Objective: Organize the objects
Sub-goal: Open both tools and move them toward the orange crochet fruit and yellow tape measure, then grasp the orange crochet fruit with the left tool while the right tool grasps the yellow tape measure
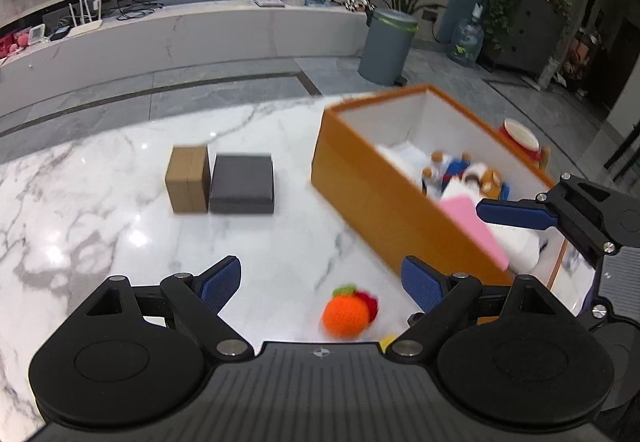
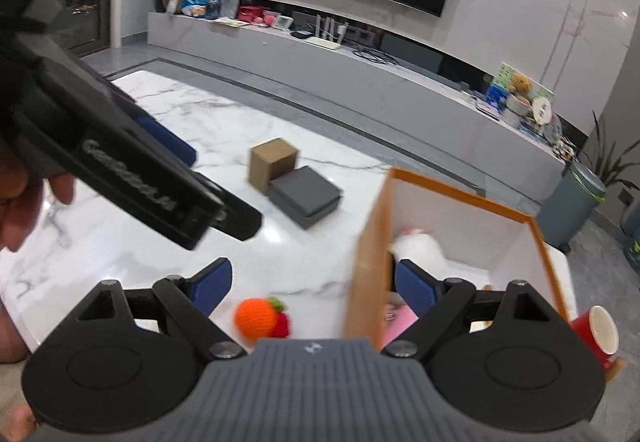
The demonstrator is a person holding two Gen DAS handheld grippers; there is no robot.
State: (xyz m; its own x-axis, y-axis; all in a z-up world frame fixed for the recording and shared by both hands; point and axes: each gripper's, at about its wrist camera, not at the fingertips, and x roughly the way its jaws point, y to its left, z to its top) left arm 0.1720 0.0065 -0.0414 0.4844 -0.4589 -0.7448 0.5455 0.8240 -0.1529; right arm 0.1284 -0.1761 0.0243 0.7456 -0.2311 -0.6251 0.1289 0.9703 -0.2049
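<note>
Left wrist: round orange knitted fruit (image 1: 345, 316), red-and-green trim.

I worked over a white marble table (image 1: 100, 201). On it, far left, a tan cardboard box (image 1: 187, 179) stood touching a dark grey box (image 1: 242, 183). To the right sat an open orange box (image 1: 380, 197), and near me lay a crocheted orange toy (image 1: 346, 312).

Just ahead of the left gripper (image 1: 320, 282) lies a knitted fruit toy (image 1: 346, 316) on the table (image 1: 100, 201). Two small boxes (image 1: 220, 183) sit farther ahead; an open box (image 1: 380, 197) holding toys stands right.
</note>
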